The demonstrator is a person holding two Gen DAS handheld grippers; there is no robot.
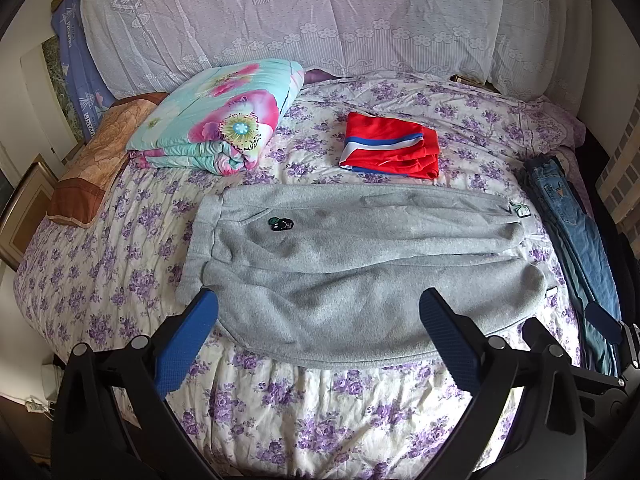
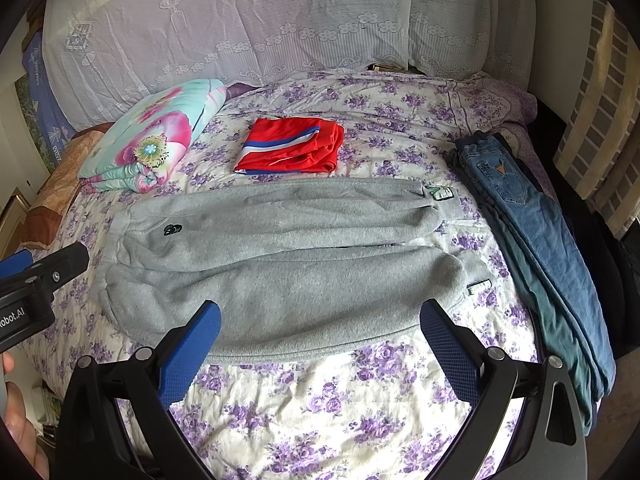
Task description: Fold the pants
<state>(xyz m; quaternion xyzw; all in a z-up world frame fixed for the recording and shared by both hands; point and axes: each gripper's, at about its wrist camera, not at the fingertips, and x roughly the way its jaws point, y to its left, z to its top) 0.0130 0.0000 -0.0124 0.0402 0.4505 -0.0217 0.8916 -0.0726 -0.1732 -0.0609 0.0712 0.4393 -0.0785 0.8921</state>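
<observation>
Grey sweatpants [image 1: 352, 264] laid flat on the floral bedspread [image 1: 320, 408], legs side by side, not yet folded. Their long axis runs crosswise to both tongs: waistband [image 1: 198, 248] toward the left, cuffs [image 2: 472, 264] toward the right. The near hem lies just ahead of my fingertips in both wrist views, so the garment sits directly forward of each tool.

Left gripper [image 1: 320, 312]: jaws spread wide, blue pads empty, hovering over the near edge between the waist and mid-leg. Right gripper [image 2: 320, 316]: jaws likewise spread wide, holding nothing, poised over the near edge toward the cuff half. Neither pad appears to touch the cloth, though the fisheye makes contact hard to judge.

I judge the left gripper the nearer to the waistband and the right the nearer to the cuffs; a first fold would turn on pinching that near edge and carrying it away from me over the far leg, or on bringing the cuffs leftward along the long axis.

Beyond the pants, well ahead of the tongs: folded red garment [image 1: 390, 152] and a folded floral quilt [image 1: 216, 124]. Jeans [image 2: 532, 236] lie off to the right of the cuffs.
</observation>
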